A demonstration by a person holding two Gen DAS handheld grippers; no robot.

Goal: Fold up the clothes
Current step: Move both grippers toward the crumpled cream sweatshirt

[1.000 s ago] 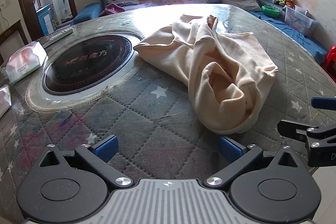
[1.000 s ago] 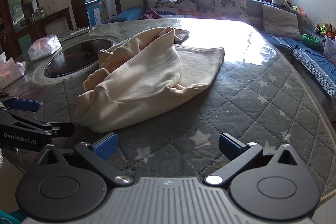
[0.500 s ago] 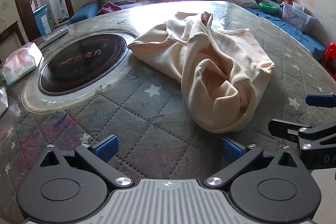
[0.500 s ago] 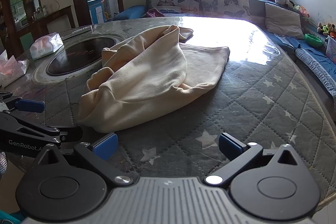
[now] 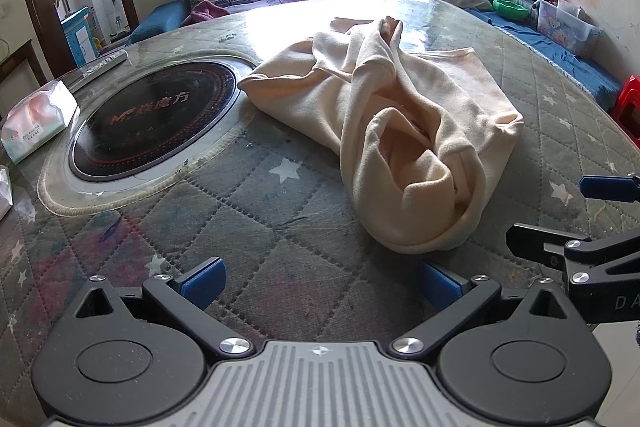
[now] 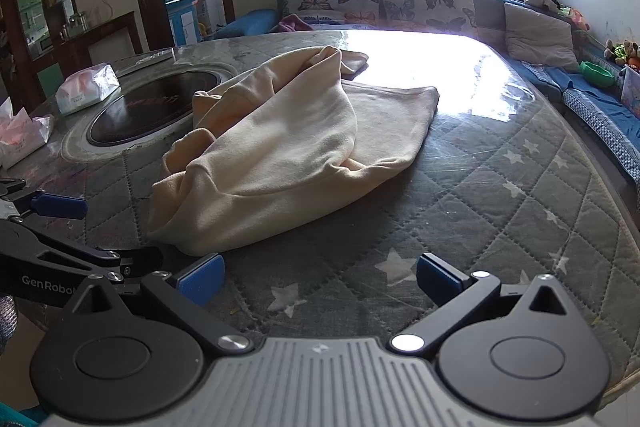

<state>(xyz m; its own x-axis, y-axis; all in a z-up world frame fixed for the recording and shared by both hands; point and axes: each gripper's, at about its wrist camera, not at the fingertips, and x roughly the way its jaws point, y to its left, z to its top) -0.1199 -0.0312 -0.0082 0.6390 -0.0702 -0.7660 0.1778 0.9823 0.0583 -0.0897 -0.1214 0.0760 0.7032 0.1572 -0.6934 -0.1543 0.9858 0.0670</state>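
Ahead of you in the left wrist view, a cream garment point(image 5: 400, 115) lies bunched in a loose heap on the quilted table point(image 5: 256, 227), just beside the round black hotplate point(image 5: 156, 115) set into the top. It looks like soft, fairly thick fleece: light, limp and likely to sag and drag when lifted. A rolled hem or opening faces you at the near end, a fair edge to pinch. Your left gripper point(image 5: 318, 277) hovers low near that end, jaws wide and holding nothing. A tissue pack point(image 5: 36, 121) sits far left. On the bench at far right, a clear storage box point(image 5: 566, 25) holds things too small to tell, and a green bowl point(image 5: 510, 9) looks empty.

Next, in the right wrist view, the garment point(image 6: 280, 147) lies crumpled, one layer thrown over a flatter panel spread toward the window. Your right gripper point(image 6: 318, 277) has its jaws wide and empty too, near the closest fold. An open tissue pack point(image 6: 88, 89) shows pink tissues inside.
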